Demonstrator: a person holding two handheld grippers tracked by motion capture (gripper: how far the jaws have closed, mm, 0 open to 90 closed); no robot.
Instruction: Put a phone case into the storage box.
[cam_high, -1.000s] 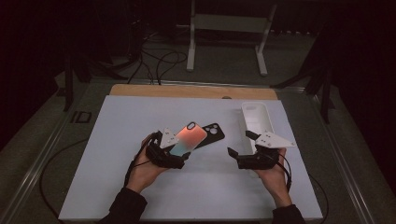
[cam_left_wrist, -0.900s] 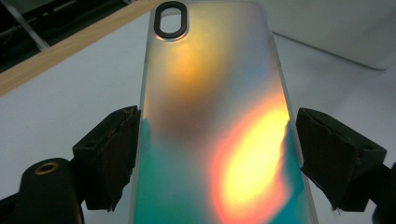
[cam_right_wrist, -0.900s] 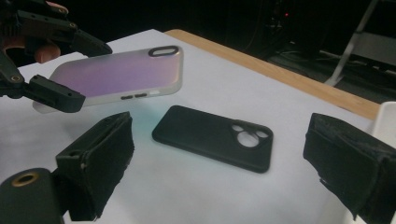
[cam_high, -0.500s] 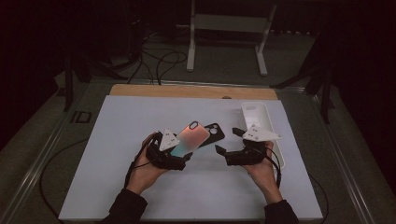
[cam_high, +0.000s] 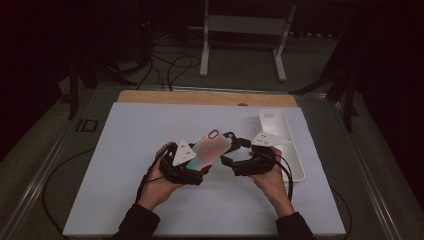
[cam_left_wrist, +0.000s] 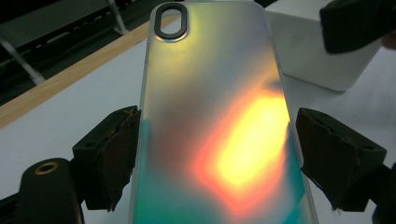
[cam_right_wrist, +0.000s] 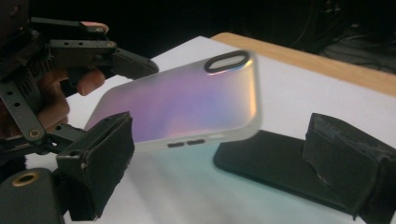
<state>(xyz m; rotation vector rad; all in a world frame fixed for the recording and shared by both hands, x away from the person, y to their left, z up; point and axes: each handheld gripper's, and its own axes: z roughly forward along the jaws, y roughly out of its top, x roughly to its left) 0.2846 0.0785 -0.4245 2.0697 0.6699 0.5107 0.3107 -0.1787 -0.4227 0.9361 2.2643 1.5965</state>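
The left gripper (cam_high: 192, 167) clamps an iridescent phone case (cam_left_wrist: 215, 116) by its long edges, holding it tilted above the white table (cam_high: 150, 130). The right gripper (cam_high: 234, 159), jaws wide apart and empty, sits just beside it. Beyond lie a black phone case (cam_right_wrist: 275, 163) and a white tray (cam_high: 282, 135).

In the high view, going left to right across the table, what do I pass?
Left gripper → iridescent case → right gripper → white tray.
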